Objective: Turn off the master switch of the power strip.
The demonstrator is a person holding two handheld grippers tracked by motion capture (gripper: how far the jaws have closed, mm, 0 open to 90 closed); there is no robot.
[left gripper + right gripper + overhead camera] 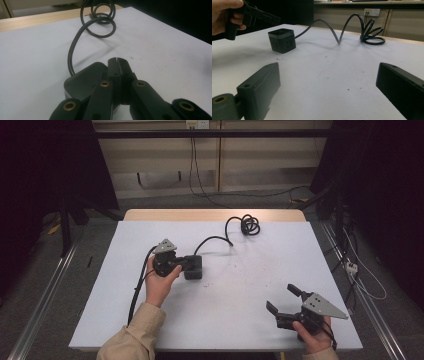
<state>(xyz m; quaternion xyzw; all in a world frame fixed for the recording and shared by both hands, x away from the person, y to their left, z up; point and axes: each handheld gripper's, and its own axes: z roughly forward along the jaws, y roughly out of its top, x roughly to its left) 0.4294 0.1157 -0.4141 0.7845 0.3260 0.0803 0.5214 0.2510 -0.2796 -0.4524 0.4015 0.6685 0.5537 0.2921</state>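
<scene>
— White table top [225,315] on a wooden desk, grey floor and dark curtains around it. Where's the black socket cube [193,267]?
— Left of centre, under the closed left gripper [187,264]; its cable [75,47] coils behind.
— And the right gripper [327,85]?
— Wide open, empty, well apart from the cube.

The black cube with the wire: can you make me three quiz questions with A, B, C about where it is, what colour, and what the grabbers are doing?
1. Where is the black cube?
A. on the floor
B. on the white table, under the left gripper
C. inside the right gripper

2. What colour is the cube's cable?
A. black
B. red
C. yellow

3. How do the right gripper's jaws stand?
A. shut on the cable
B. shut on the cube
C. open, holding nothing

Answers:
B, the left gripper's closed jaws hang over the cube.
A, the coil is black.
C, bare table shows between its jaws.
</scene>
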